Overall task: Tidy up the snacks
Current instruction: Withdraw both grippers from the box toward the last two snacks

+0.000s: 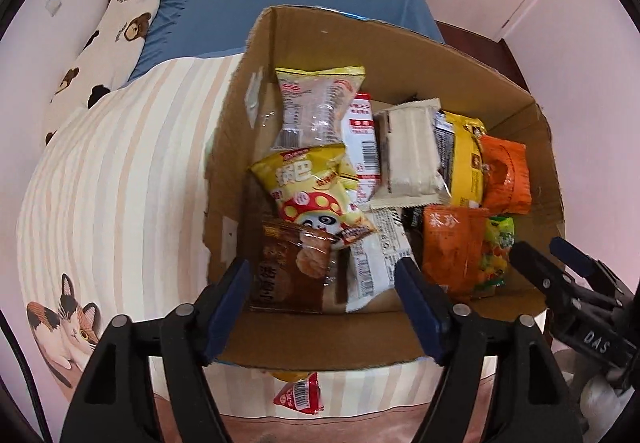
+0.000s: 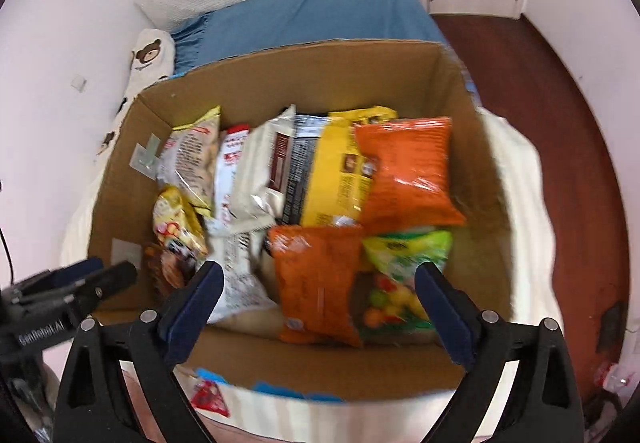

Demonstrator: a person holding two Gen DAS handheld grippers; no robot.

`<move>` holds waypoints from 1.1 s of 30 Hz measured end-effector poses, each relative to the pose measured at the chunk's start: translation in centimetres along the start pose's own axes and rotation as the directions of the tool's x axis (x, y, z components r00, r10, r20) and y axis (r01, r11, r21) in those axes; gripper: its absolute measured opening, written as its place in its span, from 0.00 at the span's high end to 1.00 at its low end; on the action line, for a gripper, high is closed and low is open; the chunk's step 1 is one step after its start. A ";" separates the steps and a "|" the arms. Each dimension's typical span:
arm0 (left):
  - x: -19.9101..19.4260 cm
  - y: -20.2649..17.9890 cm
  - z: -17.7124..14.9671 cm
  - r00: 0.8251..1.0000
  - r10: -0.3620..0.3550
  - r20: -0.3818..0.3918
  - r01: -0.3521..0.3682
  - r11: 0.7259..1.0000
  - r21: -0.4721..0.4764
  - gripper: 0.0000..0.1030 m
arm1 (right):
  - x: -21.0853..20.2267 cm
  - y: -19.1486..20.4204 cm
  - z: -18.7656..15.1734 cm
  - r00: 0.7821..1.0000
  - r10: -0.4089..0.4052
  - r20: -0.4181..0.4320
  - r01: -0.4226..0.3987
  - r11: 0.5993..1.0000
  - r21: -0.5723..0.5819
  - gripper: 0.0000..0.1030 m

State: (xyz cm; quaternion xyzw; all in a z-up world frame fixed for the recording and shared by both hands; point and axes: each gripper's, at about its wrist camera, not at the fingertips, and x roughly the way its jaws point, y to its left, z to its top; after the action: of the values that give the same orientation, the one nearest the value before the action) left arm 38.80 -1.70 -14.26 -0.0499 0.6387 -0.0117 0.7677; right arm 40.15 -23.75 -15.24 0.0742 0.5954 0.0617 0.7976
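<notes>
So the snacks are pretty much all piled in the cardboard box (image 1: 520,123) sitting on the striped bedspread (image 1: 120,163). Packets are lying flat and overlapping: a brown cookie pack (image 1: 288,271) at the near left, the yellow mushroom bag (image 1: 316,191) on top of it, a cream wafer pack (image 1: 412,159) in the middle, orange bags (image 2: 404,171) toward the right, and a green candy bag (image 2: 400,275) in the near right corner. My guess is they're laid flat so more fits in one layer.

One straggler: a small red packet (image 1: 300,395) is outside the box, on the bedspread just in front of the near wall. That's probably next.

My left gripper (image 1: 324,307) hovers over the near edge, jaws spread wide, nothing in them. Right gripper (image 2: 320,307) is the same, wide open and empty, above the orange and green bags. The right view is blurry, so I can't read labels there.
</notes>
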 end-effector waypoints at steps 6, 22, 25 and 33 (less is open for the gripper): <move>-1.3 -1.3 -1.8 0.999 0.005 0.047 -0.007 0.999 0.039 0.00 | -2.6 -0.2 -2.3 0.994 -0.092 0.059 0.093 0.995 -0.026 0.03; -10.1 -4.0 -8.0 0.958 -0.025 0.287 -0.014 0.991 0.133 0.00 | -12.6 0.0 -7.6 0.955 -0.136 0.262 0.142 0.990 -0.004 0.03; -11.6 -4.1 -9.1 0.943 -0.022 0.332 -0.026 0.990 0.141 0.00 | -14.7 0.3 -8.8 0.941 -0.145 0.306 0.154 0.988 -0.006 0.03; -13.8 -4.1 -10.8 0.925 -0.038 0.379 -0.022 0.988 0.154 0.00 | -18.7 0.6 -11.0 0.923 -0.121 0.364 0.124 0.992 0.017 0.03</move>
State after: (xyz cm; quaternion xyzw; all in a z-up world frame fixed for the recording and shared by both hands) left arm 25.83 -5.33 -2.30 0.0061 0.4746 -0.0547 0.8785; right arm 24.29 -26.20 -0.61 0.0446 0.4403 -0.0012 0.8967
